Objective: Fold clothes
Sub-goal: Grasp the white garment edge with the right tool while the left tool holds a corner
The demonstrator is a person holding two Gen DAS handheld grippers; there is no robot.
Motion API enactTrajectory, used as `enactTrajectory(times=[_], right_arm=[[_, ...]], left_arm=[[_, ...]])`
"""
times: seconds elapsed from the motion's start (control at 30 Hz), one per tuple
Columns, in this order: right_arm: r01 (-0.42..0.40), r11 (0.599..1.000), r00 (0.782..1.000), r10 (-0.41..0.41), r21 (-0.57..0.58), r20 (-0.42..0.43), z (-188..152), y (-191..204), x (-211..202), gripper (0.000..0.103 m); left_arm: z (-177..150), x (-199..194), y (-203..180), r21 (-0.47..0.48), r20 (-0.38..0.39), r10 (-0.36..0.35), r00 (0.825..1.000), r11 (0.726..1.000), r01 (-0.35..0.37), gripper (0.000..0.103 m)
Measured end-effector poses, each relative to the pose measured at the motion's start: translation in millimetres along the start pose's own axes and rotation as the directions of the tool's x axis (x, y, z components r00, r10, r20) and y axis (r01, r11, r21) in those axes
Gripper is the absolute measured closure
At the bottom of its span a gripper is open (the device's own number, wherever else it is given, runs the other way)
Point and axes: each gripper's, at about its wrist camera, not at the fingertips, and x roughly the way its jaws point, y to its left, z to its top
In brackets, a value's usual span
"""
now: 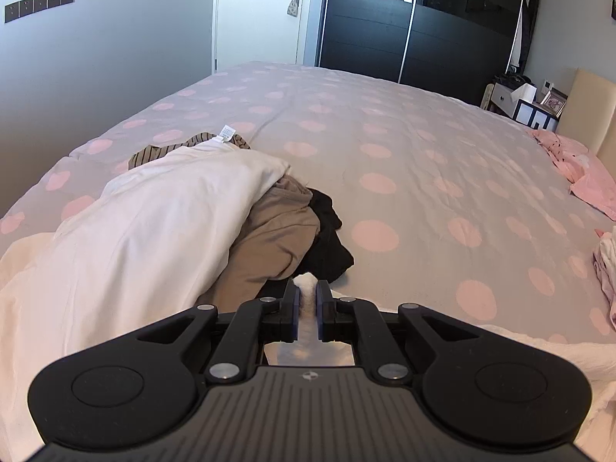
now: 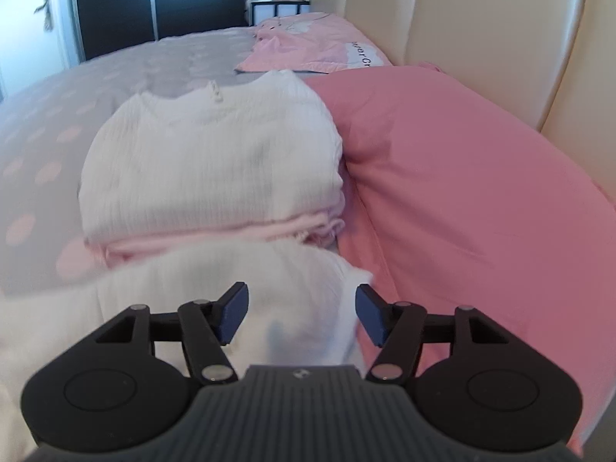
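The left gripper [image 1: 307, 294] is clenched on white cloth [image 1: 306, 283] at lower centre. The right gripper [image 2: 301, 304] is released above a white garment [image 2: 292, 281]; tugging one-sided could drag it crooked.

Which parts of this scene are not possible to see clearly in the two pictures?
- Left wrist view: the left gripper pinches white cloth; the gripper body hides how that cloth continues.
- Left wrist view: the tan garment and black garment are half buried under the white garment.
- Right wrist view: the near white cloth is blurred; the open right gripper covers its lower part.
- Right wrist view: the pillow print is too small to read.
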Motion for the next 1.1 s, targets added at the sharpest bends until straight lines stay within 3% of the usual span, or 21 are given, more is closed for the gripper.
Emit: enactTrajectory(times=[0.13, 0.33, 0.37, 0.4, 0.43, 0.53, 0.83, 0.97, 1.1], right_arm=[[-0.003, 0.989, 1.000, 0.008, 0.145, -0.030, 15, 9, 25, 0.038], [-0.012, 0.976, 0.995, 0.033, 0.219, -0.092, 25, 24, 54, 0.030], [-0.020, 0.973, 0.992, 0.048, 0.231, -0.119, 24, 24, 58, 0.042], [-0.027, 0.970, 0.987, 0.064, 0.243, -0.145, 23, 24, 61, 0.074], [-0.033, 0.966, 0.982, 0.079, 0.256, -0.173, 21, 24, 65, 0.086], [-0.047, 0.972, 0.975, 0.095, 0.230, -0.203, 19, 23, 57, 0.093], [-0.141, 0.976, 0.953, 0.179, 0.166, -0.243, -16, -7, -23, 0.095], [-0.156, 0.976, 0.927, 0.198, 0.154, -0.319, -47, -22, -43, 0.095], [-0.161, 0.983, 0.939, 0.179, 0.086, -0.292, -51, -27, -56, 0.094]], left_arm=[[-3, -1, 1, -0.014, -0.008, -0.006, 1.000, 1.000, 0.006, 0.097], [-6, 6, 2, -0.025, -0.029, -0.013, 0.999, 1.000, 0.013, 0.097], [-7, 7, 2, -0.026, -0.032, -0.014, 0.999, 1.000, 0.013, 0.097], [-8, 7, 3, -0.024, -0.035, -0.015, 0.999, 1.000, 0.014, 0.097], [-9, 6, 2, -0.020, -0.035, -0.015, 0.999, 1.000, 0.014, 0.097], [-11, 4, 5, -0.015, -0.034, -0.014, 0.999, 1.000, 0.014, 0.097], [-21, -6, 20, -0.033, -0.041, 0.002, 0.999, 0.999, -0.004, 0.097], [-27, -1, 27, -0.034, -0.074, 0.023, 0.997, 0.999, -0.026, 0.096], [-33, 3, 26, -0.022, -0.106, 0.046, 0.993, 0.999, -0.049, 0.097]])
